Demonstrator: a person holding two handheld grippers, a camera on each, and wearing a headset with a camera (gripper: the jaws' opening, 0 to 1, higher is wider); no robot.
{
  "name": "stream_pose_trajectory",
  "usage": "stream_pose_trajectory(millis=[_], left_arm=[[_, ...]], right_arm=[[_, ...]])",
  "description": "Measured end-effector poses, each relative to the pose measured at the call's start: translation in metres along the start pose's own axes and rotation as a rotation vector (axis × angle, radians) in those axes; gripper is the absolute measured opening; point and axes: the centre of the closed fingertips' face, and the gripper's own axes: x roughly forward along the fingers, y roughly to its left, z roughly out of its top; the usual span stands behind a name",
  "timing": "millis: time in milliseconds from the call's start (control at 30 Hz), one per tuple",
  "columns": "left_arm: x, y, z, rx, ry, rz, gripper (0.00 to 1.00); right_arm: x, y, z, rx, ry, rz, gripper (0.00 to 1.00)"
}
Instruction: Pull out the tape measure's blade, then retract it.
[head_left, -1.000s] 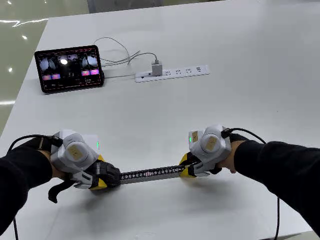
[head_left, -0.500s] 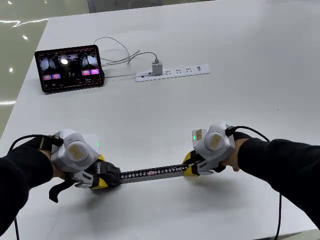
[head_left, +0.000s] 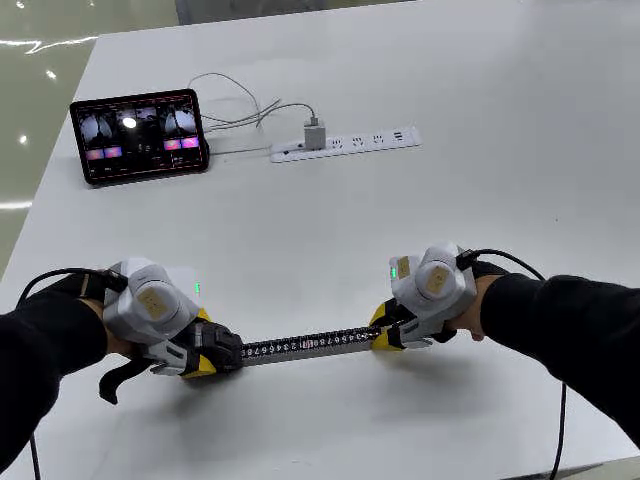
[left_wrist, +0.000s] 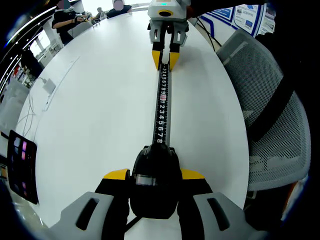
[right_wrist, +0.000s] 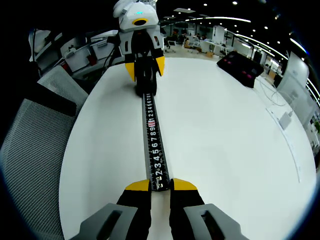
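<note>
Lower left of head view: tape measure case on white desk, clamped in jaws of left gripper. Lower centre: blade, partly out, numbers up, tip pinched by jaws of right gripper. Handling, by judgement: hold case still, draw tip straight along blade line, keep it low and untwisted. Retraction not yet begun.

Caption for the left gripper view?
Left gripper clamps the tape measure case; right gripper pinches the tip of the extended blade.
</note>
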Motion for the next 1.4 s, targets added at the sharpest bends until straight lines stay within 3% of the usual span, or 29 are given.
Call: stream_pose_trajectory(millis=[1400], left_arm=[[0.001,0.0,0.0,-0.001,-0.002,0.0,0.31]], right_arm=[[-0.013,-0.004,-0.019,0.022,0.008,-0.014,0.08]])
